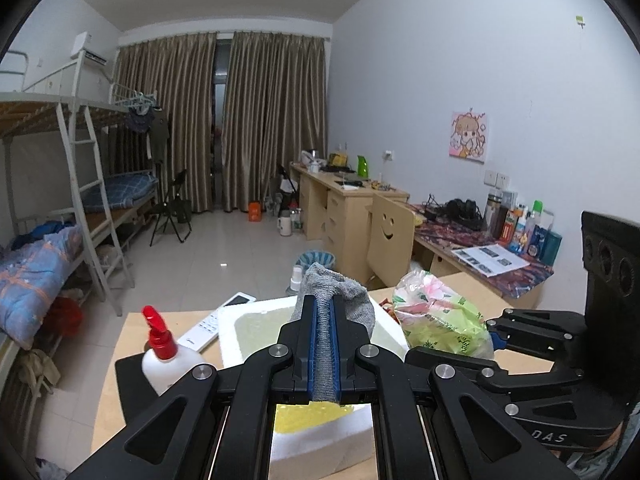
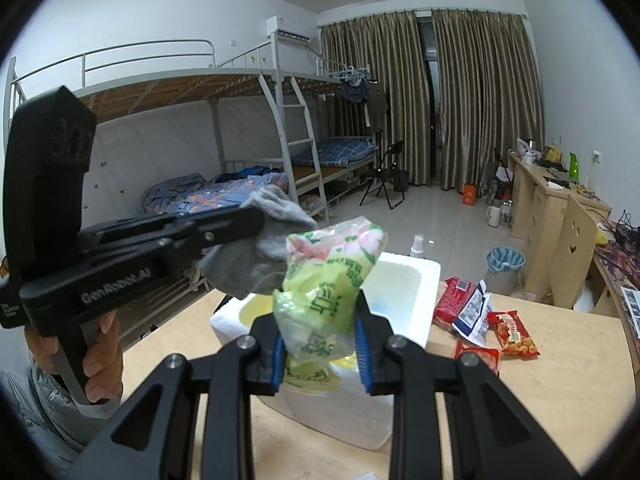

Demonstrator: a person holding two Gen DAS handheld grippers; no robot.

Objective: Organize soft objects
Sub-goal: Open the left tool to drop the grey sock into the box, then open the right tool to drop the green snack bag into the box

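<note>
Left gripper (image 1: pixel 324 344): you have it pinched tight on the grey sock (image 1: pixel 336 296), held above the foam box (image 1: pixel 240 332).
Right gripper (image 2: pixel 320 350): you are clamping the green plastic packet (image 2: pixel 332 280), also over the foam box.
Snack packets (image 2: pixel 480 320): on the desk (image 2: pixel 560 380), right of the foam box.
Spray bottle (image 1: pixel 164 356): left of the foam box.

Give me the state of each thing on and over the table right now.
left gripper: shut on the grey sock
grey sock: held up, above the foam box
right gripper: shut on the green packet
green packet: held up, crumpled
foam box: open, lidless
snack packets: lying flat on table
spray bottle: upright
</note>
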